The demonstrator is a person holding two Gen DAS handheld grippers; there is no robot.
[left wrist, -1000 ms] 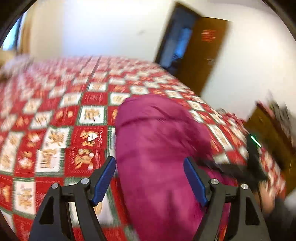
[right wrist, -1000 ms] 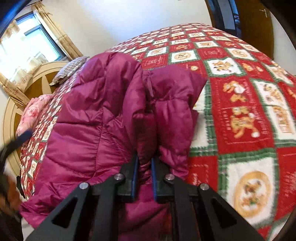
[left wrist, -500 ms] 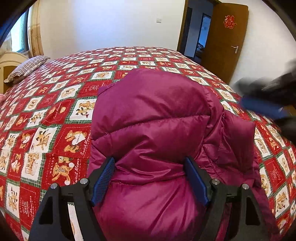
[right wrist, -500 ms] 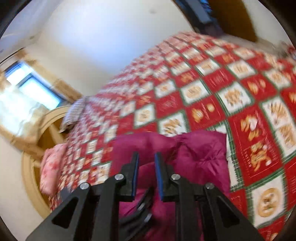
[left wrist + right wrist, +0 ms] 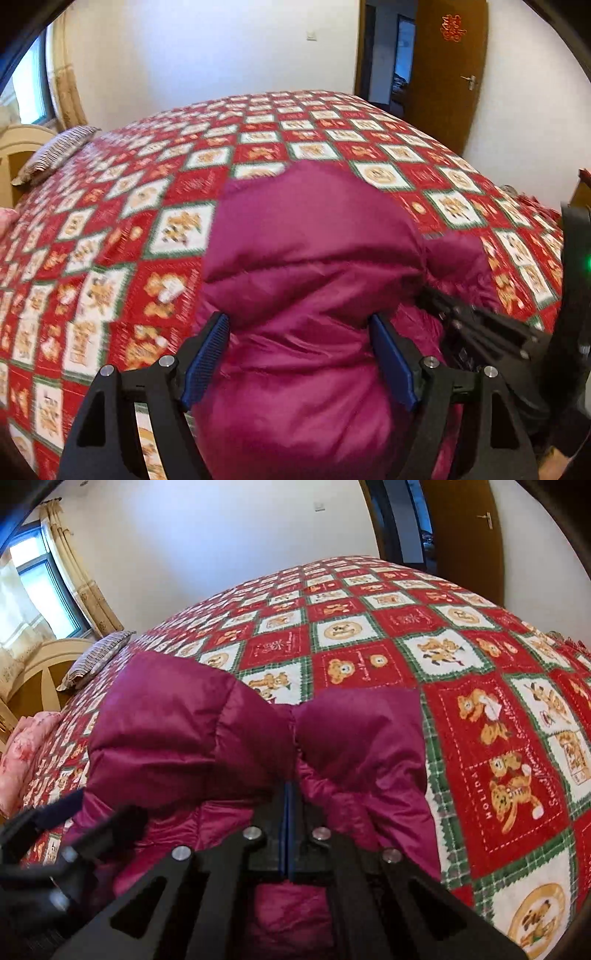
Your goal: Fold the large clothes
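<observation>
Since a second ago both grippers have dropped lower over the magenta puffer jacket (image 5: 310, 266). Right gripper (image 5: 287, 794) angles downward, jaws pinched together on a jacket fold. Left gripper (image 5: 299, 354) stands wide, padding bulging between its fingers. Jacket lies on the red patchwork bedspread (image 5: 155, 206).

Your daylight enters through the window (image 5: 40, 587) at left, bright and slightly blown out; the walls are evenly lit, shadows soft. Both views bulge heavily, with dark vignetted corners. The left wrist view smears the quilt (image 5: 110, 258) with motion blur; your right wrist view is sharper.
</observation>
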